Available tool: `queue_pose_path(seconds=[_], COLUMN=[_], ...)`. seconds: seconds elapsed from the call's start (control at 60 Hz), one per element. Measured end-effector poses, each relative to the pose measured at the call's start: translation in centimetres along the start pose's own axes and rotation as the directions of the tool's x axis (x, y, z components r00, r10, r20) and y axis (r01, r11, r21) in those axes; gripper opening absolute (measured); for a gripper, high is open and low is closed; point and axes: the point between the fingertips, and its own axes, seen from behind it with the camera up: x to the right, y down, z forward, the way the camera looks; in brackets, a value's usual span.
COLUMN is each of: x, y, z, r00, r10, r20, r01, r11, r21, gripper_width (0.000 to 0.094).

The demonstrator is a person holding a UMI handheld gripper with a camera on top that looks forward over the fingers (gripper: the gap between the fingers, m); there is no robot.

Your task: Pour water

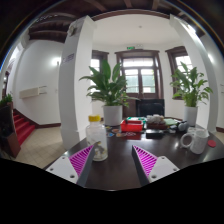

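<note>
While the gripper (113, 160) hangs low over a dark table (115, 172), its two fingers stand spread wide apart, the magenta pads (80, 159) facing each other across a bare stretch of tabletop, with nothing pressed between them. A clear bottle (96, 138) with a pale cap stands upright on the table just ahead of the left finger, close to that finger's tip and apart from it; whether it holds water cannot be told. A white mug (196, 140) with a handle stands farther off, beyond the right finger and well apart from the bottle. Between bottle and mug, at the far side of the table, lies a red tray (130, 127) with small things beside it, too small to name, and a dark bowl-like thing (158, 128) sits near it. Behind the table two leafy plants rise, one (108, 88) in a white pot behind the bottle and the tray, the other (190, 85) behind the mug. White pillars (78, 75) frame a window (139, 72) at the back of the room, and red steps (22, 124) show far to the left of the bottle.
</note>
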Motion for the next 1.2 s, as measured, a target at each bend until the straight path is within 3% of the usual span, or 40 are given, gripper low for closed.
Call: queue_pose_path(seconds=[0.183,0.567,0.667,0.7,0.833,1.083,1.2], x=[-1.0,2.9,3.5,3.3,2.7,-1.1,2.1], y=[-0.4,-2.8,-3.1,-3.0,-2.8,-1.2,-2.5], z=[2.5,11.9,14.4,15.1,17.1,16.0,15.7], r00=[0.999,1.0,0.997,0.996,0.993,0.993,0.983], r10=[0.011,0.014,0.031,0.04,0.022,0.061,0.158], r20=[0.039,-0.02,-0.067,-0.076,-0.114,-0.102,-0.088], r01=[-0.011,-0.014,-0.032,-0.041,-0.022,-0.059,-0.157], r11=[1.0,1.0,0.999,0.999,1.0,0.998,0.987], r21=[0.002,-0.022,-0.013,-0.012,0.005,0.027,0.026], gripper_width=[0.0759,0.0757,0.0688,0.0591,0.0515,0.0462,0.0462])
